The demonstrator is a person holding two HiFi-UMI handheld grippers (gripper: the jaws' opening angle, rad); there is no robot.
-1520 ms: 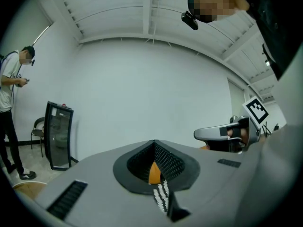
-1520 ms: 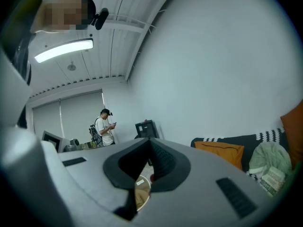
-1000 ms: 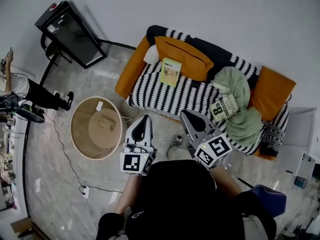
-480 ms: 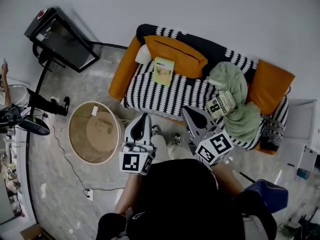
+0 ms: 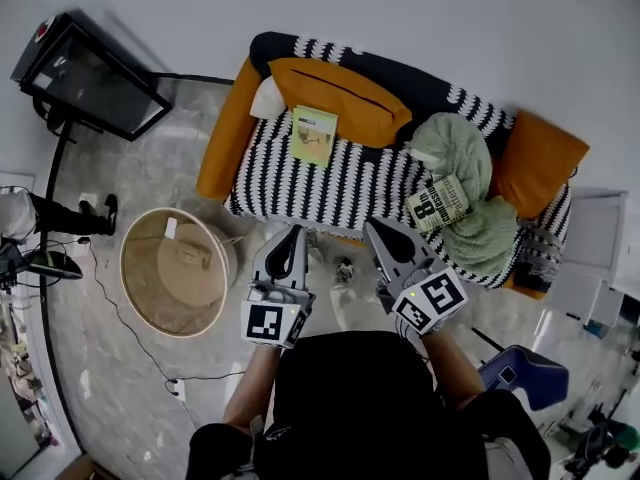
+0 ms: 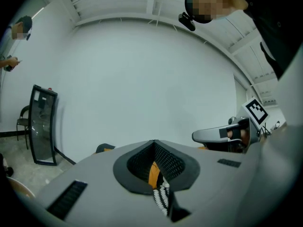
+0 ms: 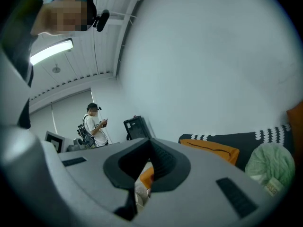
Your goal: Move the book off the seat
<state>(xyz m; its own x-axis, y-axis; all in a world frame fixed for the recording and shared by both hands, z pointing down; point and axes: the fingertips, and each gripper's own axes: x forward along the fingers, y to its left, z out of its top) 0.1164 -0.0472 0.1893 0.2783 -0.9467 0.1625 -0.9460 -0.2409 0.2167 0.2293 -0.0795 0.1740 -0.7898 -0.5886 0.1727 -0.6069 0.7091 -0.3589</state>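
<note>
Just changed: the person stands closer to the sofa (image 5: 300, 183); in the head view the gripper tips now lie at the front edge of its striped seat, where a second ago bare floor showed between them.
Meaning for the task: likely the approach step; nothing is picked up and no book is touched yet.
Left gripper (image 5: 290, 236): jaws together and empty; its own view shows only orange cushion and striped cover through the notch behind the tips (image 6: 155, 143).
Right gripper (image 5: 374, 228): jaws pressed together, nothing between them; its own view (image 7: 150, 141) looks level across the sofa's back.
Book (image 5: 314, 134): green and yellow, flat on the seat toward its left end, just in front of the long orange cushion (image 5: 340, 96), well apart from both grippers.
Second book (image 5: 440, 202): bears a large 8, lies on the green blanket (image 5: 455, 153) toward the seat's right end; which one the task means I cannot tell.
Other differences from the earlier frame: both books lie on the sofa as before; the round wicker basket (image 5: 125, 268) and the black screen (image 5: 85, 73) sit further left in the head view, and the bystander at the left edge is nearly out of it.
Next move, as a judgement: open one claw and reach over the front edge to a book.
</note>
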